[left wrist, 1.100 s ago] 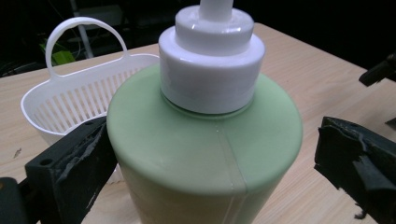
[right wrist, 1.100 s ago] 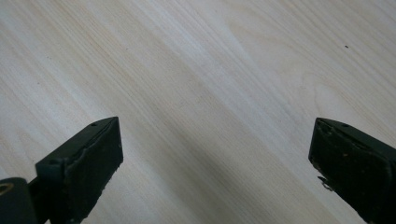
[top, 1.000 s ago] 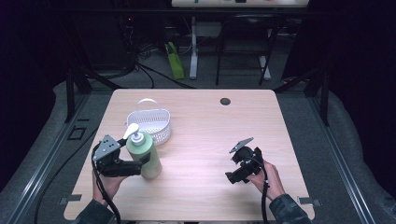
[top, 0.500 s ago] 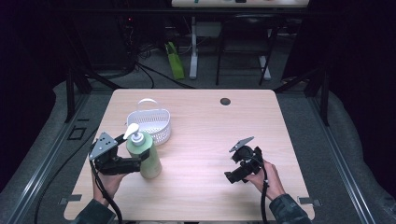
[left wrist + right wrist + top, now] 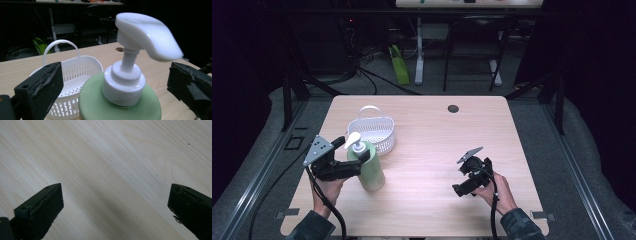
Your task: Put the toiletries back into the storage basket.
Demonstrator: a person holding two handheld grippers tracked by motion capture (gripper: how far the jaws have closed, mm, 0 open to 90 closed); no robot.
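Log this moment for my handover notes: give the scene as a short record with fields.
bottle: green pump bottle, upright on the table, white pump head
left gripper: open, one finger on each side of the bottle's top, not clamped
basket: white slotted basket just behind the bottle, handle up
right gripper: open, fingers wide over bare wood, holding nothing

Left gripper view: green bottle point(image 5: 120, 105) cut off by the bottom edge, body below the shoulder out of frame; pump nozzle tip point(image 5: 172, 53) blurred. Bottle hides the near wall of the white basket point(image 5: 75, 75). High view: contact between left tongs point(image 5: 354, 167) and bottle too small to tell.
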